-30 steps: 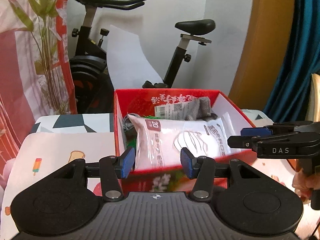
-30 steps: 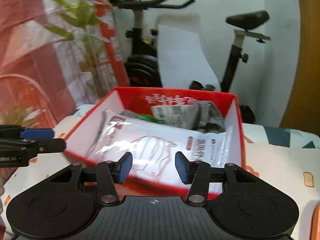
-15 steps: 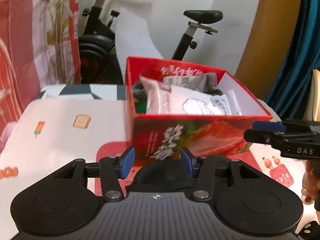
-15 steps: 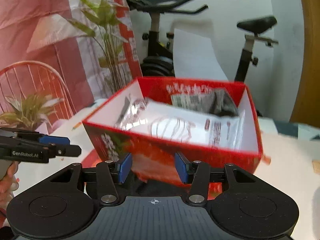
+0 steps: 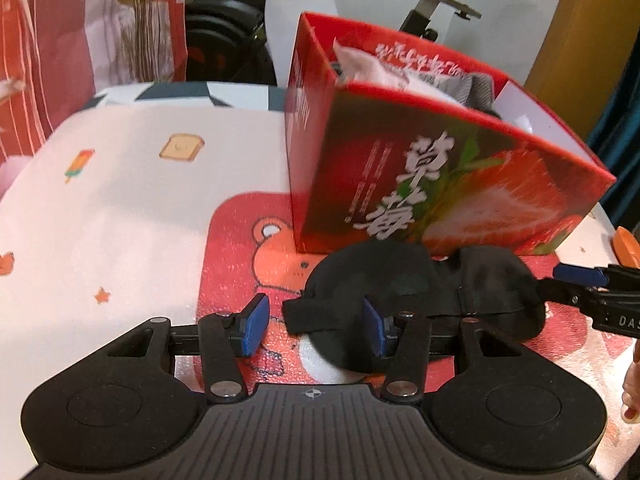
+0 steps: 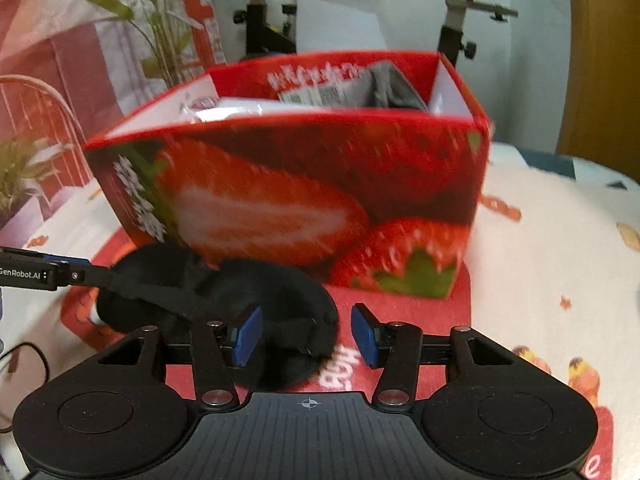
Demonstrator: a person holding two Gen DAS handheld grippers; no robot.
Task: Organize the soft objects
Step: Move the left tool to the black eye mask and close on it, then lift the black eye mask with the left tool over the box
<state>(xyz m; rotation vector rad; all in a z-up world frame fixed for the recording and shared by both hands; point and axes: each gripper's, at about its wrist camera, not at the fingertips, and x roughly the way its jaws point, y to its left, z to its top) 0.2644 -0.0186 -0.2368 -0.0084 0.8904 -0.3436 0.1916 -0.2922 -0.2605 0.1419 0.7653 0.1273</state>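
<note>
Both my grippers, left (image 5: 314,330) and right (image 6: 306,336), gape wide over the black eye mask (image 5: 416,280). Left view shows its strap (image 5: 316,314); right view shows the box's (image 6: 320,184) strawberry front.

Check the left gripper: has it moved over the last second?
Yes. The left gripper dropped from the strawberry box rim down to the black eye mask in front of it.

The contents of the red box (image 6: 304,184) were largely hidden behind its near wall and blurred. The black eye mask (image 5: 420,292) was partly covered by the left gripper (image 5: 316,324). The right gripper (image 5: 592,292) was cut off by the frame's edge.
</note>
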